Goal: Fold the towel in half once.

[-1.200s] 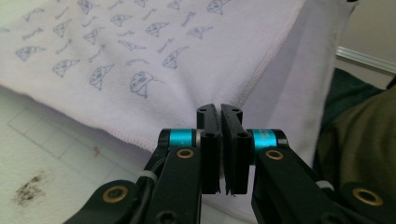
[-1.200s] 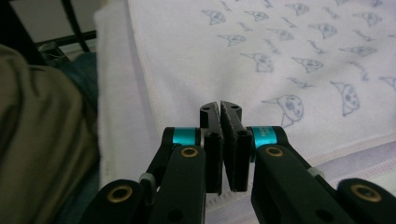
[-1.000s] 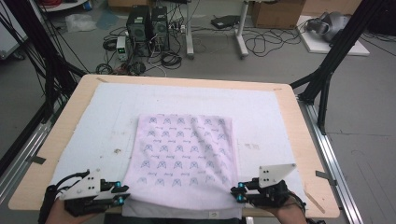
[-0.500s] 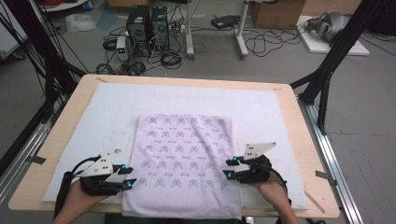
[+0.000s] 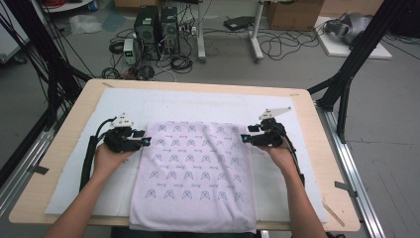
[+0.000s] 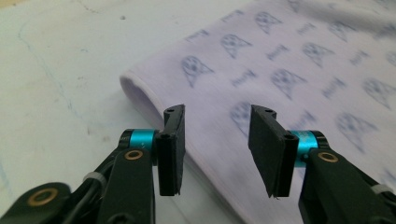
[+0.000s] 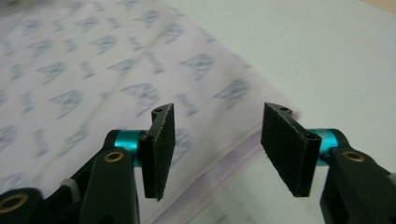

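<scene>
The cloth lies flat between your two tongs, pale lilac with small blue printed motifs, folded to a soft rounded edge along its left side. Its near edge hangs over the front of the surface and is cut off there. Your left tongs sit at the cloth's left fold with jaws apart, having just been opening; the fold lies under the gap, ungripped. Your right tongs stand at the right edge, jaws also just opened, clamping nothing. Beyond the tongs, a white mat covers the wooden surface; cables and computer towers crowd the grey floor behind.
</scene>
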Motion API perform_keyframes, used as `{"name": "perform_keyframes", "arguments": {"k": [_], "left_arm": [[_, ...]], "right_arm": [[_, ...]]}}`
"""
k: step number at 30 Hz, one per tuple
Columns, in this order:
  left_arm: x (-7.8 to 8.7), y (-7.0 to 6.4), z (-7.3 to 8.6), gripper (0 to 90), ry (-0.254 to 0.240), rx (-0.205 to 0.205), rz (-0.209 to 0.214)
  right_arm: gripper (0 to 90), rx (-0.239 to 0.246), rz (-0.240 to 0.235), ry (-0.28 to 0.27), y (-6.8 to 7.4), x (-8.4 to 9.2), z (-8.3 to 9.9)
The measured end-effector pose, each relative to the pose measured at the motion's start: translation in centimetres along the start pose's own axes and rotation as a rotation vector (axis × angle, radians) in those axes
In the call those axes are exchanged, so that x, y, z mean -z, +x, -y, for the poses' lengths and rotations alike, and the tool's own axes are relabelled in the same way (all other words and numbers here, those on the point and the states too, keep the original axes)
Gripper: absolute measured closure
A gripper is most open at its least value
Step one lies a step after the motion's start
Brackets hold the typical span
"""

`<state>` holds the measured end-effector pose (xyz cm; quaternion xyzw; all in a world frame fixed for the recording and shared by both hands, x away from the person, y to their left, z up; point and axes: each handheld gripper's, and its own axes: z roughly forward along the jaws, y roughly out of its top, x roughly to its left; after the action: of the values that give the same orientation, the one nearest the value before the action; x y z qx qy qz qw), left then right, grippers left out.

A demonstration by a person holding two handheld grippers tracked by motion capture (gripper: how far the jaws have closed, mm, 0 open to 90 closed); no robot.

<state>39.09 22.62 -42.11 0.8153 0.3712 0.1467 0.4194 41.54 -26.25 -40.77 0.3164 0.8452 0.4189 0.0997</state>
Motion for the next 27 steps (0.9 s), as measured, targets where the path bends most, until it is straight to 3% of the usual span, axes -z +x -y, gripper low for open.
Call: {"name": "perform_keyframes", "arguments": {"k": [4,6,9,12,15,16,19,21,24,27], "left_arm": [[-2.7,1.8,-1.1,48.7,0.056,0.038,-0.062],[-3.8,2.6,-1.3,42.5,0.074,0.078,-0.102],[-4.7,3.6,-1.1,41.1,0.053,0.171,-0.072],[-4.9,3.9,-1.1,45.7,0.034,0.194,-0.066],[-4.9,3.9,-1.1,60.2,0.037,0.173,-0.073],[-4.9,4.0,-1.1,69.7,0.035,0.17,-0.059],[-5.0,4.0,-1.3,81.8,0.042,0.17,-0.041],[-4.9,4.1,-1.4,84.8,0.033,0.165,-0.047],[-4.8,4.4,-1.6,85.5,0.031,0.167,-0.052],[-4.5,4.5,-2.5,85.6,0.01,0.154,-0.058]], "right_arm": [[41.2,-0.016,0.036,0.045,-1.9,-2.0,-1.2],[41.3,-0.033,0.034,0.054,-2.5,-2.9,-1.4],[42.6,-0.053,0.039,0.066,-3.1,-4.0,-1.2],[45.8,-0.09,0.035,0.071,-3.6,-4.6,-0.7],[57.4,-0.125,0.004,0.068,-4.0,-5.0,-0.4],[66.9,-0.119,-0.01,0.072,-4.0,-5.1,-0.4],[81.9,-0.103,-0.026,0.093,-3.8,-5.3,-0.5],[85.4,-0.08,-0.022,0.102,-3.8,-5.3,-0.7],[86.1,-0.083,0.01,0.096,-3.9,-4.9,-1.0],[86.4,-0.083,0.033,0.049,-4.3,-4.1,-1.4]]}}
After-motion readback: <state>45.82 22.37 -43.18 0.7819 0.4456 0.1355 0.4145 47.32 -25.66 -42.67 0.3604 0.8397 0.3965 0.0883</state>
